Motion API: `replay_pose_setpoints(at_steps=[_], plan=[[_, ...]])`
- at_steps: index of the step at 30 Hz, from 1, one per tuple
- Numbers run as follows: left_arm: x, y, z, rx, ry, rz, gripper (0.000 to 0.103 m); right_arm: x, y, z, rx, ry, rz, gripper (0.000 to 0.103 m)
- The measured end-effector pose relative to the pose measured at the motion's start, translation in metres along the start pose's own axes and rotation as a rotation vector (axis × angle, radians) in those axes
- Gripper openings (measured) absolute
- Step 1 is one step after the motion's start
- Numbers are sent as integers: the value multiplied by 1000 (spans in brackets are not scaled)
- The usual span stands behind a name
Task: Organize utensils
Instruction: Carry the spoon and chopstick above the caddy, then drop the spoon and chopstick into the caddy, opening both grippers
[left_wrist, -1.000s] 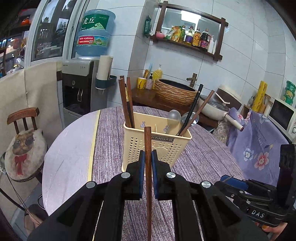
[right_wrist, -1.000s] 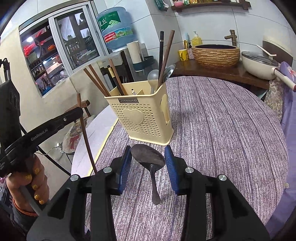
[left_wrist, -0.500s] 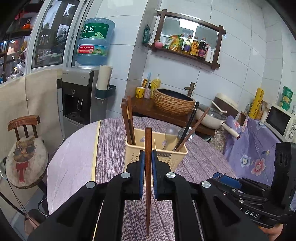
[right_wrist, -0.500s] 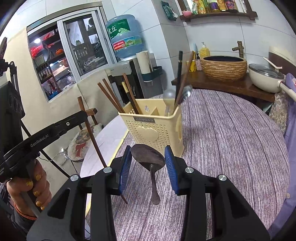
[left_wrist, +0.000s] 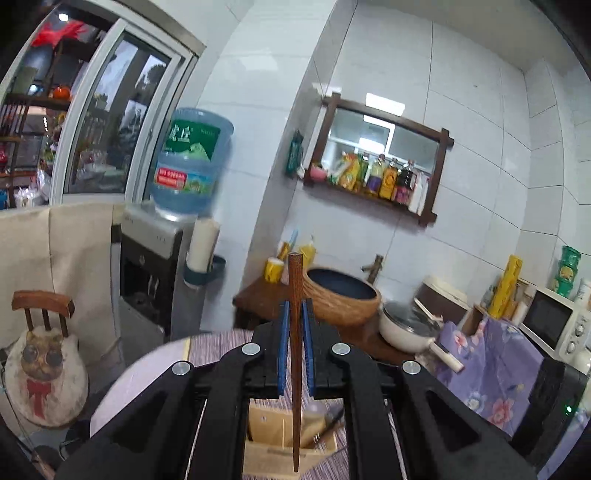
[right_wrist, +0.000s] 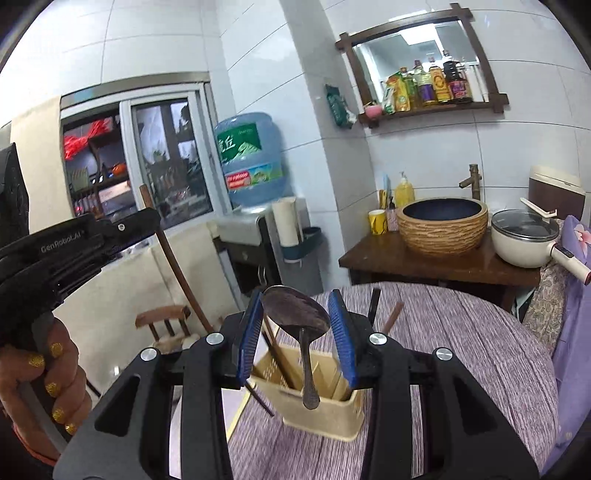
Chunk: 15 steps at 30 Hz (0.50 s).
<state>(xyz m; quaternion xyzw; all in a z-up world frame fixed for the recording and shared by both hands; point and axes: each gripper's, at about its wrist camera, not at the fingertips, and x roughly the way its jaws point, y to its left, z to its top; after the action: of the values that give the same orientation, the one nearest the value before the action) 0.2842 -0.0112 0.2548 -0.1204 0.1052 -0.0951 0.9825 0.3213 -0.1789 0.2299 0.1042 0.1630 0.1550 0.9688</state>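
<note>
My left gripper (left_wrist: 294, 314) is shut on a brown wooden chopstick (left_wrist: 294, 369) held upright, its lower tip over the cream utensil basket (left_wrist: 275, 439) seen below between the gripper arms. My right gripper (right_wrist: 295, 314) is shut on a dark metal spoon (right_wrist: 297, 314), bowl up and handle hanging down over the same basket (right_wrist: 325, 413). The basket holds several chopsticks (right_wrist: 282, 360) and stands on the purple striped tablecloth (right_wrist: 461, 350). The left gripper (right_wrist: 122, 229) with its chopstick (right_wrist: 177, 269) also shows at the left of the right wrist view.
Behind the round table is a wooden counter (right_wrist: 424, 262) with a wicker basin (right_wrist: 443, 225), a white pot (right_wrist: 524, 240) and a yellow cup (right_wrist: 376, 221). A water dispenser (left_wrist: 155, 266) and a wooden chair (left_wrist: 44, 365) stand to the left.
Both grippers have risen and come over the basket. The basket has dropped from the middle of each view to below the fingers, with the chopstick tip and spoon handle now above it.
</note>
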Motion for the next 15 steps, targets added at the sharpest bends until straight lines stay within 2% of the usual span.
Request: replay_pose_setpoints(at_steps=[3, 6, 15], plan=[[16, -3, -5, 29, -37, 49, 8, 12, -1, 4, -21, -32, -36, 37], [32, 0, -18, 36, -31, 73, 8, 28, -2, -4, -24, -15, -46, 37], [59, 12, -69, 56, 73, 79, 8, 67, -14, -50, -54, 61, -87, 37]])
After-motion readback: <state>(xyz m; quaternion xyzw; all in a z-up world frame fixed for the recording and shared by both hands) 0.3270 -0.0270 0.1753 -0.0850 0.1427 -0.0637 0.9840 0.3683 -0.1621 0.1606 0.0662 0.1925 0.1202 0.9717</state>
